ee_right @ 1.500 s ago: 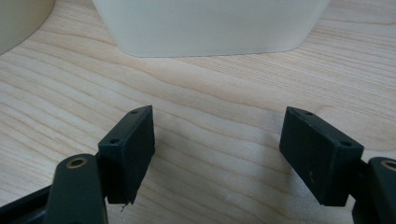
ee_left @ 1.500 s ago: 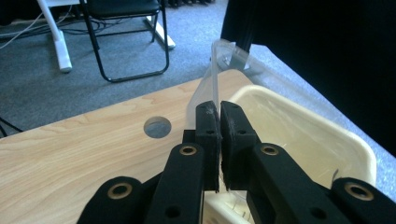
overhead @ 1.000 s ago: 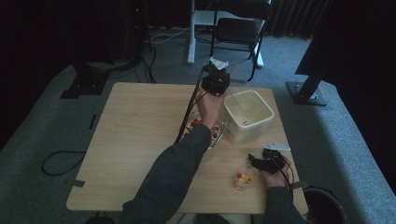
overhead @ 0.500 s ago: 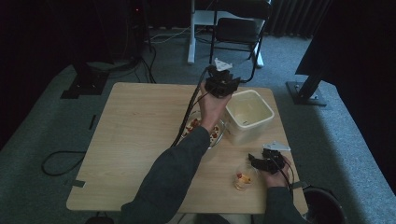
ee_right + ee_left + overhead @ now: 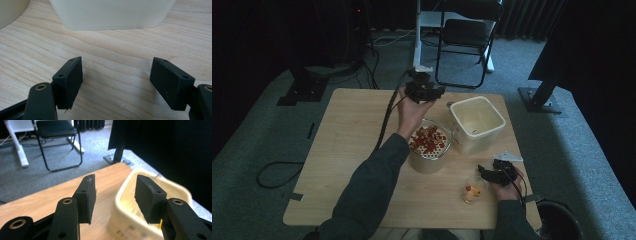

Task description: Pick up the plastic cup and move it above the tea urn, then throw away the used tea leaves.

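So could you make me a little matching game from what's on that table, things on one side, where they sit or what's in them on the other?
Things:
1. strainer
2. tub
3. glass
4. left gripper

Descriptions:
A. cream, square, at the table's far right
B. raised over the table's far edge, jaws apart, nothing between them
C. full of red pieces, mid-table
D. small and clear, near edge, beside the right gripper

Pairs: 1-C, 2-A, 3-D, 4-B

The left gripper (image 5: pixel 115 197), jaws just opening with nothing between, hovers over the light wooden table (image 5: pixel 50 197); cream plastic tub (image 5: pixel 130 217) at four o'clock.
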`<state>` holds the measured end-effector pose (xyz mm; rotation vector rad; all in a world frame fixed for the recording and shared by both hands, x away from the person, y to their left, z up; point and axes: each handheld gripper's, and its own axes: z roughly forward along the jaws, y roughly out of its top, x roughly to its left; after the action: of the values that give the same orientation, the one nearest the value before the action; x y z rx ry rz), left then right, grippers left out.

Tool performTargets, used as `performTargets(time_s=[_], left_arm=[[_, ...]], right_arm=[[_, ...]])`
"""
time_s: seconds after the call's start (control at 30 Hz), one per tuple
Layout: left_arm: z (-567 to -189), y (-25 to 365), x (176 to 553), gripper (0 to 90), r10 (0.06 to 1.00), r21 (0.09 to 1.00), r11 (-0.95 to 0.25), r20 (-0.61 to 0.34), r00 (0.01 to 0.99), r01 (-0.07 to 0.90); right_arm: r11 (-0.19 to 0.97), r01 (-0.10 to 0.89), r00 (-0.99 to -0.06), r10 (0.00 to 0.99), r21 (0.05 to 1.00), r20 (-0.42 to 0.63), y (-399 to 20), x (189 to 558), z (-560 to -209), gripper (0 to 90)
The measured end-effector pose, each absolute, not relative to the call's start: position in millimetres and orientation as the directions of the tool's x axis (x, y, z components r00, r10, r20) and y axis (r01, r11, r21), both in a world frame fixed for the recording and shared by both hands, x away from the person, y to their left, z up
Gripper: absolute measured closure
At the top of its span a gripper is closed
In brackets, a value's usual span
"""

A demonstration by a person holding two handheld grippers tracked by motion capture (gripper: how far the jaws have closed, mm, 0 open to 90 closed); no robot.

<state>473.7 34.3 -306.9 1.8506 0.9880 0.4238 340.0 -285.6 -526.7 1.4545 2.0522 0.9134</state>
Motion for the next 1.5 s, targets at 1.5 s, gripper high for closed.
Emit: performTargets(time_s=[1.5], left_arm=[[-420.2,206.9,370.9,38.8,0.866,0.831,-0.261,-0.023,0.5,0.491]], right_arm=[[0.206,0.539,-0.324,0.946,0.817,-0.025,-303.9,285.0,-479.4,16.2]])
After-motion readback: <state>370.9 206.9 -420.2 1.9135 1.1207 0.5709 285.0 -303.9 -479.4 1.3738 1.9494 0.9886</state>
